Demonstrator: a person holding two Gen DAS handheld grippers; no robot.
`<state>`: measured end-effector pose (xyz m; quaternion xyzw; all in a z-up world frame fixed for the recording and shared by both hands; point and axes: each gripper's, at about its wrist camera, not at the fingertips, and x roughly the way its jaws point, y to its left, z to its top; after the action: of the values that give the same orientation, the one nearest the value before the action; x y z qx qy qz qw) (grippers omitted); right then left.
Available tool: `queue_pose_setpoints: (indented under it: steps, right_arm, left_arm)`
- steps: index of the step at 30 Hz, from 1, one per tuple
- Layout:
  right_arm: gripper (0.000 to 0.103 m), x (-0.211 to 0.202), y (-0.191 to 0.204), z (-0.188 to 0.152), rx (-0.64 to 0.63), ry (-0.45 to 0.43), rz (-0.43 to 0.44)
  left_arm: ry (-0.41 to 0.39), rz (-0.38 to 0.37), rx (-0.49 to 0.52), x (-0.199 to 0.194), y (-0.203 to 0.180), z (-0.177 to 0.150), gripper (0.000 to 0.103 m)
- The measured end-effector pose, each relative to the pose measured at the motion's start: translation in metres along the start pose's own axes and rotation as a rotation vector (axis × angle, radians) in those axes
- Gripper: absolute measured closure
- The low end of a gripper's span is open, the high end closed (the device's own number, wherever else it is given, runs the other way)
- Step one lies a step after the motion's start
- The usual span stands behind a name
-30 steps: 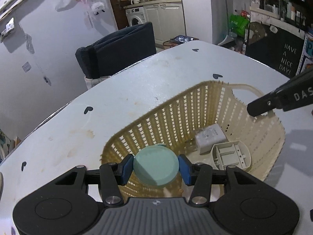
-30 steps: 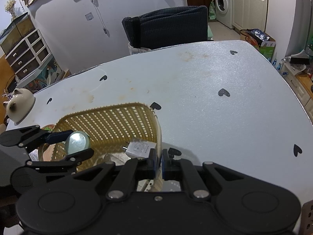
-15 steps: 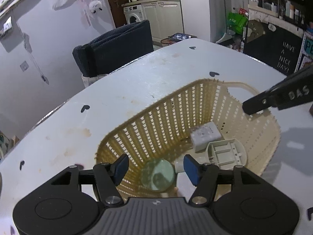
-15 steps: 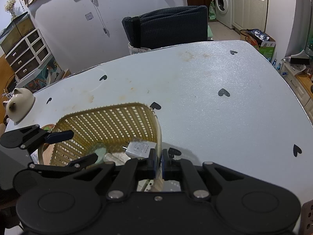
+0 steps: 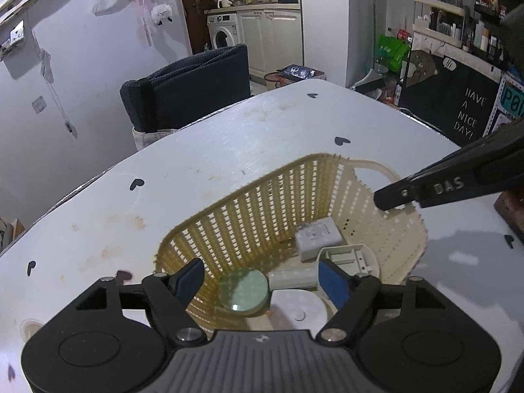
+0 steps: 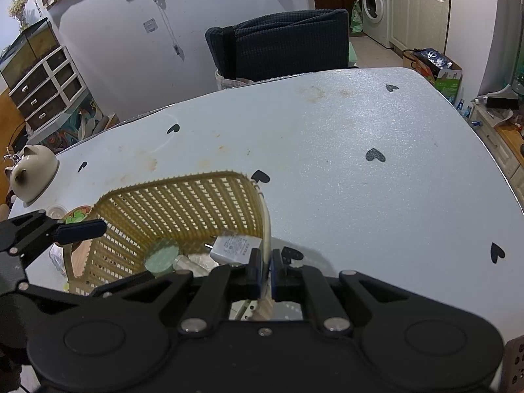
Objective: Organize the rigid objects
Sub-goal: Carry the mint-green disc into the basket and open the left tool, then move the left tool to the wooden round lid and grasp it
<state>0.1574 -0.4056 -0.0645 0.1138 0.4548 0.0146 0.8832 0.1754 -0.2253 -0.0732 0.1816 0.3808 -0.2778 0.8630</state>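
Dropped, green disc (image 5: 244, 290) lies in basket (image 5: 262, 203) beneath empty, opening left tool (image 5: 262, 278).

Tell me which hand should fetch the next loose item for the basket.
Left, most likely. The left tongs are opening over the cream slatted plastic basket with nothing between the pads; the round pale green disc lies inside. The right tongs are shut on the basket's rim, steadying it.

A cream slatted plastic basket (image 5: 262, 216) stands on the white heart-dotted table (image 5: 229, 150). Inside it, a round green disc (image 5: 244, 290) lies left of a white charger block (image 5: 319, 234). A dark chair (image 5: 186, 95) stands behind the table.
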Motion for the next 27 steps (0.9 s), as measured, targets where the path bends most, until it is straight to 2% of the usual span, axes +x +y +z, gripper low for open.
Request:
queue_pose_setpoints:
  steps: [12,18,27]
  right_arm:
    - [0.097,0.001,0.000,-0.001,-0.003,0.000,-0.001]
    - [0.097,0.001,0.000,-0.001,-0.007,0.001,-0.003]
    - [0.097,0.001,0.000,-0.001,-0.010,0.001,-0.006]
  left_arm:
    - [-0.032,-0.014,-0.046,-0.034,-0.004,-0.001,0.013]
    - [-0.065,-0.025,-0.096,-0.056,-0.003,-0.009,0.003]
    - [-0.072,0.016,-0.257,-0.071,0.022,-0.041,0.000]
